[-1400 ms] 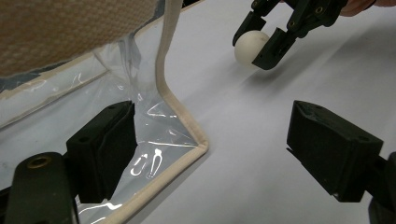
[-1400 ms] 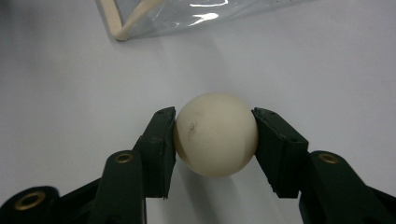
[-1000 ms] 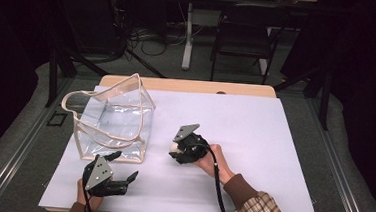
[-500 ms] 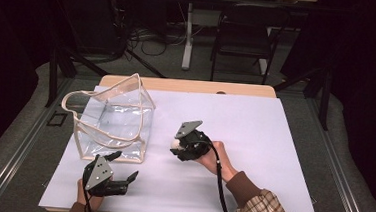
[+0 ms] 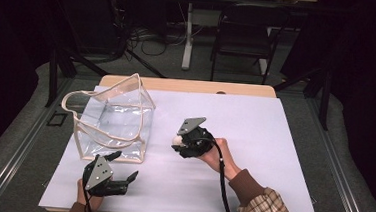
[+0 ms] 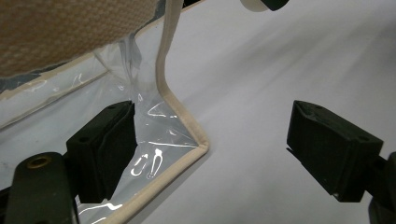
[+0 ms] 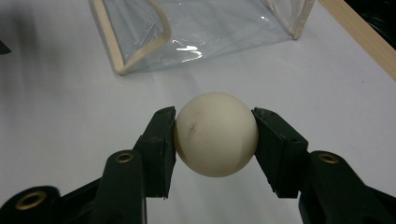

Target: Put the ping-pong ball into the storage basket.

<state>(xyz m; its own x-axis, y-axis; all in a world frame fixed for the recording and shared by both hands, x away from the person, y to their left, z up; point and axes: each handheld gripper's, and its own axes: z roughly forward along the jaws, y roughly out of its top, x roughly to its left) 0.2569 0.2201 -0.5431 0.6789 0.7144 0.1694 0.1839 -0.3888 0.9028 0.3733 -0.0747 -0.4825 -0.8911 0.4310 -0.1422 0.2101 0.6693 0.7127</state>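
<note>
My right gripper (image 7: 215, 135) has its two black jaws clamped on a cream ball (image 7: 215, 134), one pad pressed against each side so the ball sits squarely between them, its rounded front bulging past the fingertips. From the high view I see that gripper (image 5: 179, 141) held above the white table cover (image 5: 273, 142), near the middle of the table, with the ball (image 5: 177, 140) at its tip pointing toward the clear bag (image 5: 112, 126) on the left. The bag stands upright with beige trim and handles, open at the top, well apart from the ball. My left gripper (image 5: 121, 174) rests low at the near left edge of the table, just in front of the bag. In its own view (image 6: 210, 149) the jaws are spread wide and grip nothing; the bag's near bottom corner (image 6: 187, 140) lies between them, close by the left pad, though I cannot tell whether that pad touches the plastic.
</note>
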